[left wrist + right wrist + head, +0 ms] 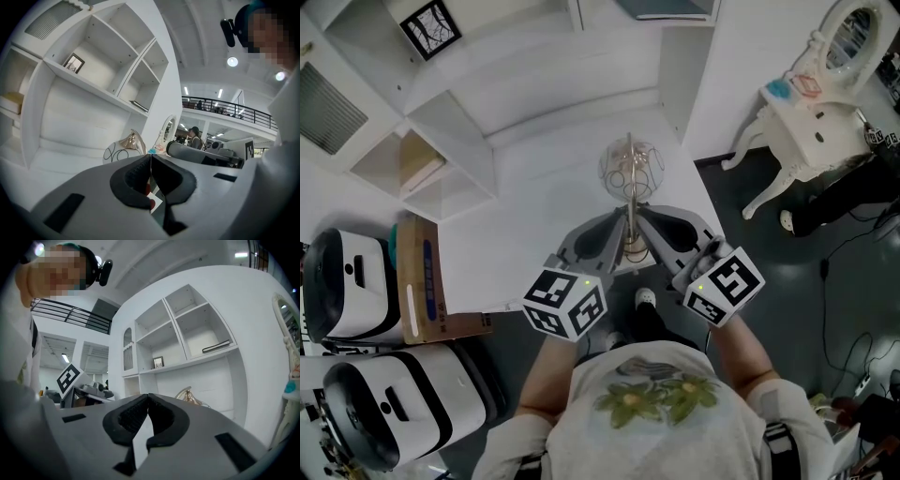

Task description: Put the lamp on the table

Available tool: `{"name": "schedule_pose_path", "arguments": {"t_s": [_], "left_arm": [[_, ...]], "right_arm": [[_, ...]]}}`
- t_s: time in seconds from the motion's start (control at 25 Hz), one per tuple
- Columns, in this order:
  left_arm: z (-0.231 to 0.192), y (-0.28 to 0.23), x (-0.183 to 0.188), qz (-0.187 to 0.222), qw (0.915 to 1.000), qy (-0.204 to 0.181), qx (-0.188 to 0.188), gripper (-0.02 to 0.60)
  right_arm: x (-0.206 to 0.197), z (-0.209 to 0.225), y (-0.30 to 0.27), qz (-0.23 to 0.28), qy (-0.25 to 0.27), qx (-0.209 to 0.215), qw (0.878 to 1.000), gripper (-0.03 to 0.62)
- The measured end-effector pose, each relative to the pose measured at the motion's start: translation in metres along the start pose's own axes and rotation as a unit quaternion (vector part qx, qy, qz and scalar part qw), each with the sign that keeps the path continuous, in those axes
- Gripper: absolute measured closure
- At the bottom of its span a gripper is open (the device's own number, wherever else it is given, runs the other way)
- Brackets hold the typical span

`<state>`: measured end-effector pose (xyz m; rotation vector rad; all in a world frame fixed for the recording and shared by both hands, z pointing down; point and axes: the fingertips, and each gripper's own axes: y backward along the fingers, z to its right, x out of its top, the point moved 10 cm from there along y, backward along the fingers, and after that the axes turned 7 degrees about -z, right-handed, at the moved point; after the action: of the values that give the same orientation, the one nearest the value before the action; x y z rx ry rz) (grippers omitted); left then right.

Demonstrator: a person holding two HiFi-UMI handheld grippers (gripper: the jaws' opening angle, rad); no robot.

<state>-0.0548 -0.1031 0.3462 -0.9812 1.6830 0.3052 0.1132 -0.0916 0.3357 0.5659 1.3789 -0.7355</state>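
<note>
The lamp (630, 170) has a clear wire globe on a thin gold stem, and it stands near the front right corner of the white table (546, 184). My left gripper (613, 223) and right gripper (651, 219) flank the stem low down, one on each side, tips pointing at each other. Each one's jaws are shut tip to tip with nothing between them. The left gripper view has the lamp (125, 146) just left of the left gripper (151, 157). The right gripper view has the lamp (190, 395) just right of the right gripper (148, 395). Whether either gripper touches the stem I cannot tell.
A white shelf unit (450, 141) rises behind and left of the table, with a small framed picture (425, 26). A cardboard box (423, 283) and two white-and-black devices (349, 283) sit at the left. A white vanity with a mirror (814, 111) stands on the dark floor at right.
</note>
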Motion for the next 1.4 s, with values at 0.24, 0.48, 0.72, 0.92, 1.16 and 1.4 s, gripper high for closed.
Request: {"name": "schedule_pose_path", "arguments": {"t_s": [0.24, 0.48, 0.72, 0.92, 1.16, 1.4], "left_arm": [[0.013, 0.015, -0.004, 0.018, 0.9971, -0.069, 0.028, 0.552], [0.021, 0.027, -0.013, 0.018, 0.9907, -0.123, 0.055, 0.552], [0.026, 0.034, -0.019, 0.028, 0.9883, -0.138, 0.059, 0.552], [0.026, 0.04, -0.024, 0.025, 0.9889, -0.137, 0.052, 0.552], [0.024, 0.042, -0.031, 0.02, 0.9909, -0.126, 0.043, 0.552], [0.021, 0.045, -0.034, 0.011, 0.9925, -0.115, 0.04, 0.552]], "right_arm": [[-0.003, -0.02, 0.003, -0.009, 0.034, -0.024, 0.999, 0.563], [-0.01, -0.037, 0.007, -0.027, 0.043, -0.042, 0.998, 0.563], [-0.013, -0.048, 0.011, -0.04, 0.044, -0.063, 0.996, 0.563], [-0.019, -0.055, 0.012, -0.049, 0.04, -0.079, 0.995, 0.563], [-0.024, -0.058, 0.012, -0.058, 0.037, -0.089, 0.994, 0.563], [-0.028, -0.061, 0.014, -0.065, 0.021, -0.103, 0.992, 0.563]]}}
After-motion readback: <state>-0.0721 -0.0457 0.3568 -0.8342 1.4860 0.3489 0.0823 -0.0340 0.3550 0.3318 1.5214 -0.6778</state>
